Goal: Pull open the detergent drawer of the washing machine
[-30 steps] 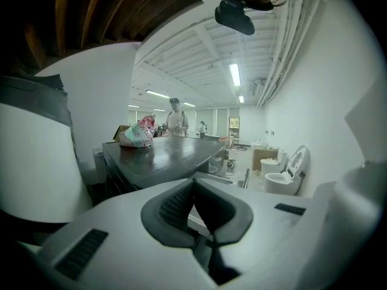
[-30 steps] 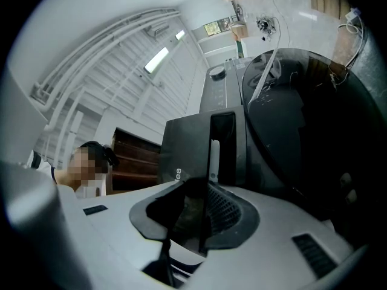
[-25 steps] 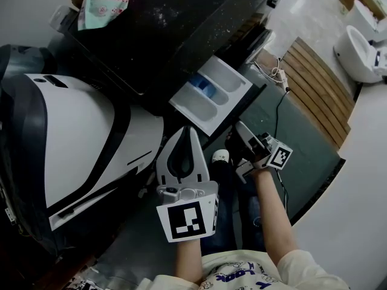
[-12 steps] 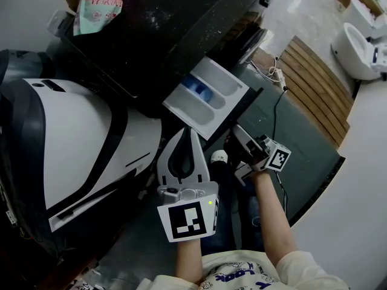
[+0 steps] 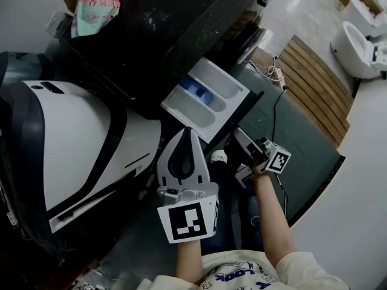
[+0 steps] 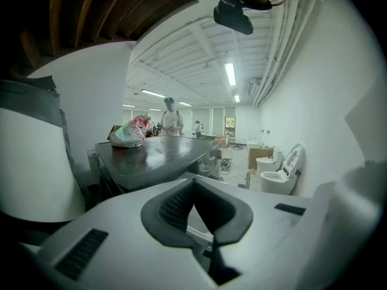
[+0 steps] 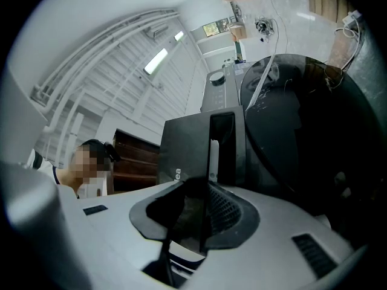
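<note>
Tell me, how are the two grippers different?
The left gripper has its fingers shut together with nothing between them. The right gripper has its fingers on the dark front of the open detergent drawer. In the head view the left gripper's marker cube faces the camera squarely, while the right gripper's is tilted off to the side. Both grippers are white and carry a black-and-white marker cube.

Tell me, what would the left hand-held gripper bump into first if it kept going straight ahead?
Most likely the pulled-out detergent drawer: the left hand-held gripper points at its near front edge, just ahead. Depth is unclear from above, so it might pass just under it toward the washing machine.
</note>
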`<state>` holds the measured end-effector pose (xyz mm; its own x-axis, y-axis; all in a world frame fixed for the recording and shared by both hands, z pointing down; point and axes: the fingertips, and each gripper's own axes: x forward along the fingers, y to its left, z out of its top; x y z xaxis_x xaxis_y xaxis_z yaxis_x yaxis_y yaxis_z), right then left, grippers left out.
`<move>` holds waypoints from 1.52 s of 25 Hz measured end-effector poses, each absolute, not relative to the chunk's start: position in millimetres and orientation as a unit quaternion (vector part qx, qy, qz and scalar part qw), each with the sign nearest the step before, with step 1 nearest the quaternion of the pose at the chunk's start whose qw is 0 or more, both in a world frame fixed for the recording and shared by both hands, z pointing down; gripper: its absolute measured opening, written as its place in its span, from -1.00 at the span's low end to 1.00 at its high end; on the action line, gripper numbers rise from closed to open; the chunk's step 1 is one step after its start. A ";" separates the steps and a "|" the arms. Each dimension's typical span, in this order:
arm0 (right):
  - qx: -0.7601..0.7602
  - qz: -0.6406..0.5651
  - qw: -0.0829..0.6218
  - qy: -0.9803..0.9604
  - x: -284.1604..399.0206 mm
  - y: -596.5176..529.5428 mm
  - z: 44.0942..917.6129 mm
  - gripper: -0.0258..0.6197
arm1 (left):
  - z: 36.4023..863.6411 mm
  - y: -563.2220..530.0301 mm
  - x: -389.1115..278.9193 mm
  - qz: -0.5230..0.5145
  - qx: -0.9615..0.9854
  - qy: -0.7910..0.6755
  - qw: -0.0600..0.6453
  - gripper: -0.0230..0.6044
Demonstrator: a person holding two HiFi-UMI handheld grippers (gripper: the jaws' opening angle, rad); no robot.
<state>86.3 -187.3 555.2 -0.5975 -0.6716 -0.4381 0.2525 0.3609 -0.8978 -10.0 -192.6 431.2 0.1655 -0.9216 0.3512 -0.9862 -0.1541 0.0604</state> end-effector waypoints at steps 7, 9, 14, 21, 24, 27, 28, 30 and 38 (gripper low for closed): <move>-0.148 -0.545 0.420 0.711 86.4 -187.0 554.7 -0.52 | 430.4 -193.1 -8.3 0.118 0.752 -0.634 0.138 -0.88; -0.150 -0.544 0.419 0.712 86.5 -187.1 554.8 -0.52 | 430.2 -194.0 -8.1 0.118 0.753 -0.633 0.136 -0.88; -0.157 -0.546 0.412 0.712 87.0 -186.0 557.9 -0.51 | 429.0 -195.0 -8.7 0.116 0.752 -0.634 0.135 -0.88; -0.221 -0.534 0.365 0.730 97.3 -183.1 562.2 -0.41 | 424.6 -194.4 -12.9 0.116 0.749 -0.638 0.134 -0.88; -0.274 -0.520 0.319 0.743 106.9 -180.5 561.6 -0.38 | 420.1 -193.6 -15.3 0.122 0.752 -0.635 0.128 -0.88; -0.330 -0.482 0.268 0.766 118.9 -181.8 550.0 -0.38 | 413.3 -194.6 -18.7 0.111 0.747 -0.642 0.131 -0.88; -0.347 -0.467 0.250 0.774 122.9 -182.6 543.6 -0.39 | 410.2 -195.3 -19.3 0.105 0.745 -0.645 0.132 -0.88; -0.379 -0.434 0.219 0.787 130.9 -184.5 529.3 -0.42 | 404.2 -195.8 -20.1 0.098 0.745 -0.647 0.132 -0.88; -0.441 -0.319 0.140 0.827 136.5 -190.3 449.7 -0.62 | 379.9 -191.1 -25.7 0.119 0.755 -0.636 0.106 -0.88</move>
